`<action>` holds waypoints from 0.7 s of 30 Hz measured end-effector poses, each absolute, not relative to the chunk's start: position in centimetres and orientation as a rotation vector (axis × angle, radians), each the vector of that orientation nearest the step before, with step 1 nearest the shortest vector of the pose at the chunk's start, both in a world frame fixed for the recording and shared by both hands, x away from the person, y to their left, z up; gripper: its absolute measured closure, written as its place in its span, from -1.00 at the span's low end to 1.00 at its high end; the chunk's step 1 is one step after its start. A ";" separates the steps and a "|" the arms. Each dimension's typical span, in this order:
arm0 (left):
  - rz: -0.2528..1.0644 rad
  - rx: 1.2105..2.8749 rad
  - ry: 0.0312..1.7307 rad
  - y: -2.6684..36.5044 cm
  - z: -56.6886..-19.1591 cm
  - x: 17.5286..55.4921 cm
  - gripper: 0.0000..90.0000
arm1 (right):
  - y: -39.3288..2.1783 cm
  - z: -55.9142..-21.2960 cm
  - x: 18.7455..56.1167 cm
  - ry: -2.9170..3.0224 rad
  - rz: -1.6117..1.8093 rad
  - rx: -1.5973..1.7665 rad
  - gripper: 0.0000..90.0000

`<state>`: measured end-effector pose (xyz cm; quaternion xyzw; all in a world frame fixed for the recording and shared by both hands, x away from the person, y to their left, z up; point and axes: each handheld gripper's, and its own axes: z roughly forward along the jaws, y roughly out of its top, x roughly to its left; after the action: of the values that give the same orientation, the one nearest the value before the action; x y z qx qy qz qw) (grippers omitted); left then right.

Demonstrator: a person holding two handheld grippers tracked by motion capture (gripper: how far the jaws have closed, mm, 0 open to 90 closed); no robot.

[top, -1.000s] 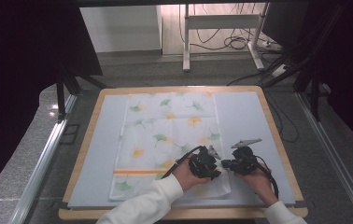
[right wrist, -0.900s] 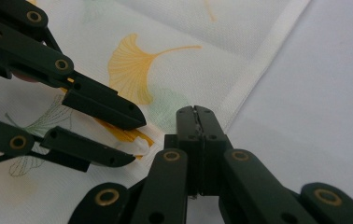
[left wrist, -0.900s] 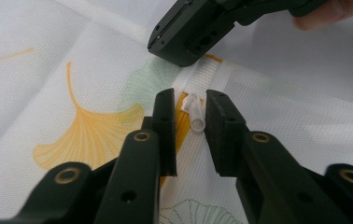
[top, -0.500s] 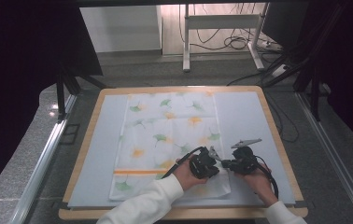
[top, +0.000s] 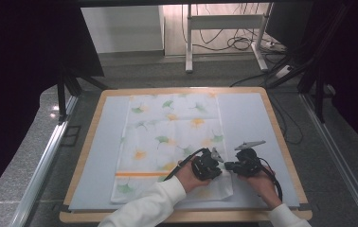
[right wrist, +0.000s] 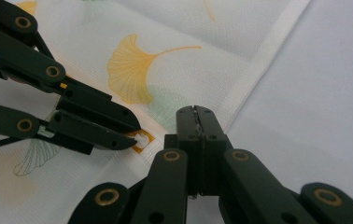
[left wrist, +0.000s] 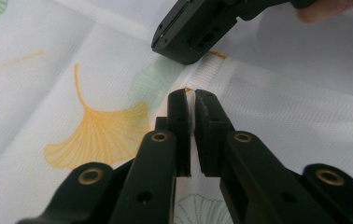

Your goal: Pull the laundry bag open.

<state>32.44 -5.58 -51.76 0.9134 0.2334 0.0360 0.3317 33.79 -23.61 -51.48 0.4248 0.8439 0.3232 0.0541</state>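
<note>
High view: white cloth [top: 172, 142] with ginkgo-leaf print spread flat on the pale blue board [top: 248, 118], mostly smoothed, an orange stripe near the front edge. Left gripper [top: 211, 166] and right gripper [top: 231, 166] side by side at the cloth's near right corner. No fold made yet.

Left gripper view: left gripper [left wrist: 192, 95] almost closed, jaws having just eased apart a touch; a thin ridge of hem seemingly pinched at the tips, grip doubtful. Other gripper's tip just beyond, on the hem.

Right gripper view: right gripper [right wrist: 196, 111] clenched tight at the cloth's edge [right wrist: 254, 70]; cannot tell whether fabric is caught between the tips. Corner pickup apparently under way; lifting and folding left to do.
</note>
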 end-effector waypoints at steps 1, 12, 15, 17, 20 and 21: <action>0.095 2.393 0.606 -5.6 -51.7 32.4 0.87 | -23.6 -51.5 33.8 2.564 0.983 1.291 0.99; 0.054 2.382 0.614 -5.3 -51.8 32.7 1.00 | -23.6 -51.5 33.8 2.565 0.981 1.284 0.99; 0.051 2.373 0.618 -5.2 -51.9 32.6 1.00 | -23.6 -51.5 33.7 2.564 0.976 1.281 1.00; 0.053 2.371 0.622 -5.2 -51.9 32.6 1.00 | -23.5 -51.5 33.7 2.562 0.970 1.279 1.00; 0.043 2.365 0.630 -5.1 -51.9 32.6 1.00 | -23.5 -51.5 33.6 2.560 0.968 1.269 1.00; 0.039 2.360 0.632 -5.1 -51.9 32.6 1.00 | -23.4 -51.5 33.6 2.557 0.967 1.265 1.00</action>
<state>32.63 -5.10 -51.95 0.9076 0.2432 0.0149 0.3418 33.59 -23.45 -51.49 0.4190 0.8472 0.3203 0.0645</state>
